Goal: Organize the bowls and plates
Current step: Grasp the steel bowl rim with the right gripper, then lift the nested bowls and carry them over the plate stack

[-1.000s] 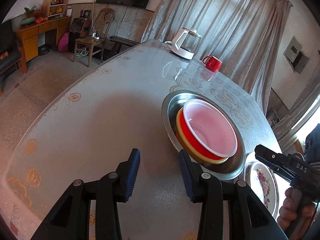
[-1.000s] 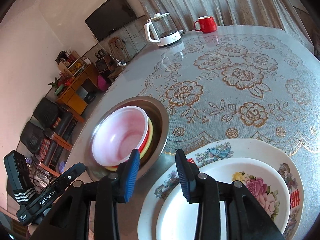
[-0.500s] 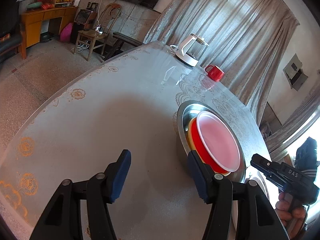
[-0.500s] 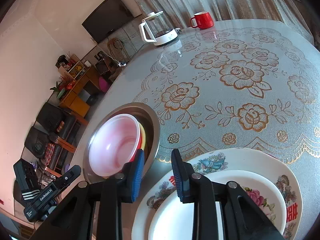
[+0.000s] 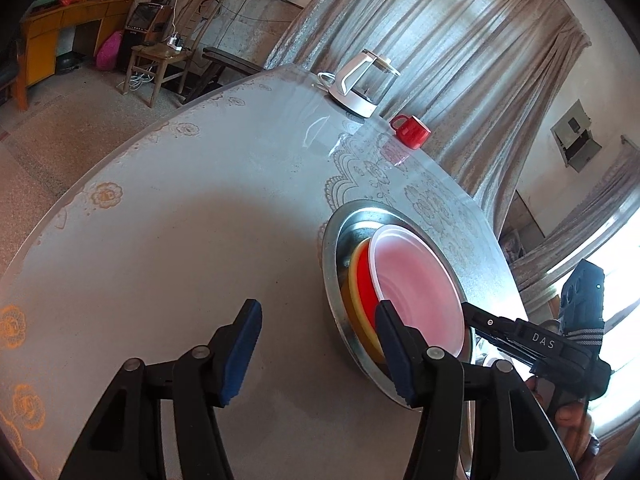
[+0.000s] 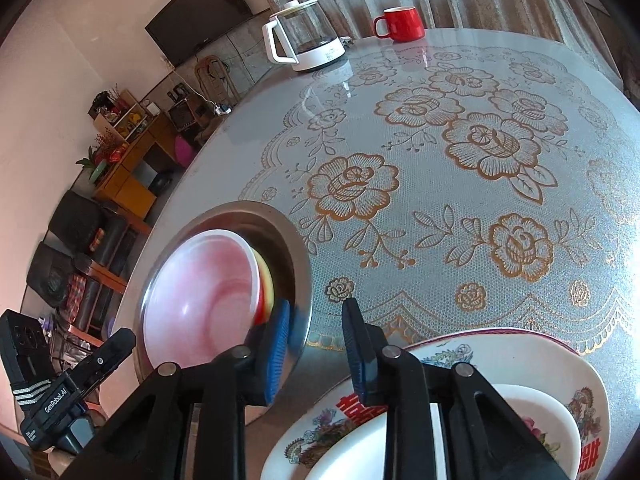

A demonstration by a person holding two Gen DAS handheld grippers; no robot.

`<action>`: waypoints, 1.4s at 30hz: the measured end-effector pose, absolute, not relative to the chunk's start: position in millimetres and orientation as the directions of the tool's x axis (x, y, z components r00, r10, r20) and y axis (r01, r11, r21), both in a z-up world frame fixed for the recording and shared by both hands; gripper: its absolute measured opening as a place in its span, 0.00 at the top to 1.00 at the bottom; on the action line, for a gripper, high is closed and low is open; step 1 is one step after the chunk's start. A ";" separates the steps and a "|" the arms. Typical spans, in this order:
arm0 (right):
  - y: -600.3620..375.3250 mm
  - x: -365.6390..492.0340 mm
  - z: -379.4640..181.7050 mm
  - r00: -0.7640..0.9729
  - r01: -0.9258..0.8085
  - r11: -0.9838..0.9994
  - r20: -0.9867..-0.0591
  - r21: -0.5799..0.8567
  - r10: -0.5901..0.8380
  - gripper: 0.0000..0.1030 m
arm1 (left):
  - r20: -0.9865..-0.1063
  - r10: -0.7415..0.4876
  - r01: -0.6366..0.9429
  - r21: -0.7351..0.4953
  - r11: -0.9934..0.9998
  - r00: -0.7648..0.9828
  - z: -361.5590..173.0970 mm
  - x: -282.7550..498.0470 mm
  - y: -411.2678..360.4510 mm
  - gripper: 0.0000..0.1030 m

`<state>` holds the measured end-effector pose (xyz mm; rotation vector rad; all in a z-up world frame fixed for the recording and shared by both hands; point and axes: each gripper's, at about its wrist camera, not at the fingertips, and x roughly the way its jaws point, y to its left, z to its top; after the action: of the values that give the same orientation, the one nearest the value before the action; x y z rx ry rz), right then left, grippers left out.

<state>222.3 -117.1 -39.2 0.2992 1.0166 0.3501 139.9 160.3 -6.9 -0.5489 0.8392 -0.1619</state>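
Observation:
A steel basin [image 5: 332,264] [image 6: 298,264] on the round table holds a stack of bowls: a white-pink bowl [image 5: 416,292] [image 6: 204,300] on top, a red bowl [image 5: 365,280] and a yellow bowl [image 5: 354,292] under it. My left gripper [image 5: 316,332] is open and empty, just left of the basin. My right gripper [image 6: 316,340] is open and empty, over the basin's near rim. A small white floral plate [image 6: 540,424] lies on a large patterned plate [image 6: 520,352] under the right gripper.
A glass kettle [image 6: 304,40] [image 5: 362,84] and a red mug [image 6: 400,24] [image 5: 410,132] stand at the table's far edge. The lace-patterned table top [image 6: 460,160] stretches beyond the plates. A wooden chair [image 5: 160,56] and a cabinet stand on the floor to the left.
Both grippers have shifted over the table. The left jaws have opened wider. The right gripper has moved left, from above the plates to the basin's rim.

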 end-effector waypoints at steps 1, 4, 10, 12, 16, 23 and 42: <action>-116.9 223.7 -40.8 0.473 -0.143 0.901 -0.771 0.410 0.426 0.74 | -0.669 -0.351 -0.079 -0.523 0.849 0.655 -8.9 142.9 160.0 0.60; -115.1 226.6 -42.2 0.476 -0.144 0.906 -0.775 0.398 0.417 0.74 | -0.660 -0.392 -0.066 -0.556 0.828 0.640 -14.0 148.7 161.2 0.70; -109.5 229.4 -44.0 0.471 -0.172 0.892 -0.761 0.418 0.447 0.90 | -0.635 -0.422 -0.030 -0.575 0.818 0.647 -13.6 154.4 157.0 0.85; -105.6 229.0 -42.9 0.477 -0.181 0.902 -0.767 0.392 0.430 0.90 | -0.628 -0.430 -0.027 -0.584 0.811 0.649 -13.1 156.0 156.1 0.88; -105.9 227.3 -42.3 0.478 -0.182 0.903 -0.767 0.390 0.428 0.89 | -0.622 -0.440 -0.024 -0.594 0.804 0.648 -13.4 151.1 156.3 0.88; -109.3 217.0 -33.0 0.502 -0.197 0.891 -0.738 0.410 0.451 0.89 | -0.607 -0.431 -0.016 -0.590 0.807 0.668 -2.0 138.5 153.7 0.86; -158.1 158.5 4.5 0.615 -0.178 0.874 -0.642 0.453 0.458 0.89 | -0.554 -0.480 0.142 -0.542 0.828 0.680 40.2 101.6 105.8 0.85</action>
<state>158.5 -158.1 4.5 0.3648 0.8334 0.3757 101.6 105.8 40.2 -0.4886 0.7476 -0.3649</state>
